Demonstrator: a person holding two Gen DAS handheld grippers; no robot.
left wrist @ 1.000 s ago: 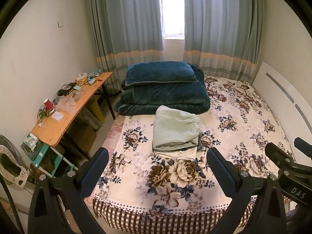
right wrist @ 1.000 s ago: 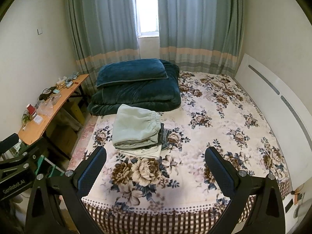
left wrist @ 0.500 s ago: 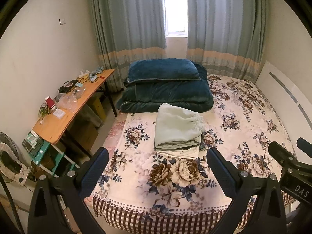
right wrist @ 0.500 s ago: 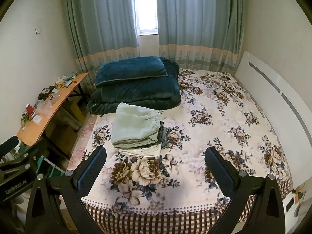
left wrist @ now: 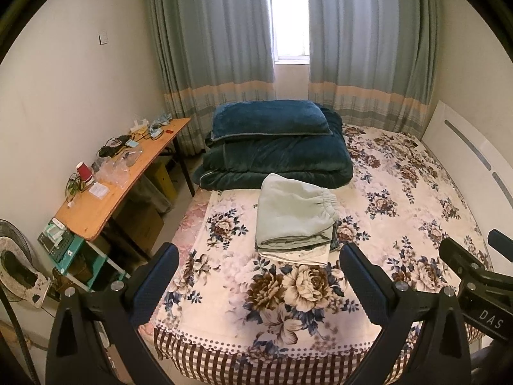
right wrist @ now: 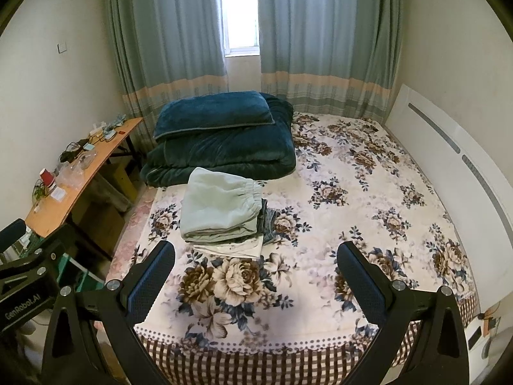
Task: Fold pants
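Pale green pants (left wrist: 296, 213) lie folded on top of a small pile of folded clothes on the flowered bed (left wrist: 416, 211); they also show in the right wrist view (right wrist: 219, 203). A dark garment and a white one (right wrist: 231, 247) lie under them. My left gripper (left wrist: 256, 276) is open and empty, held back above the bed's foot edge. My right gripper (right wrist: 256, 276) is open and empty too, beside the left one. Both are well short of the pile.
A folded dark teal quilt with a pillow (left wrist: 275, 147) lies behind the pile. A wooden desk (left wrist: 105, 192) with a red cup and clutter stands left of the bed. A white headboard (right wrist: 449, 160) runs along the right. Curtains and a window are behind.
Both grippers have drawn back and up a little from the bed, so the pile looks slightly farther. The jaws stay open. The pile has not moved.
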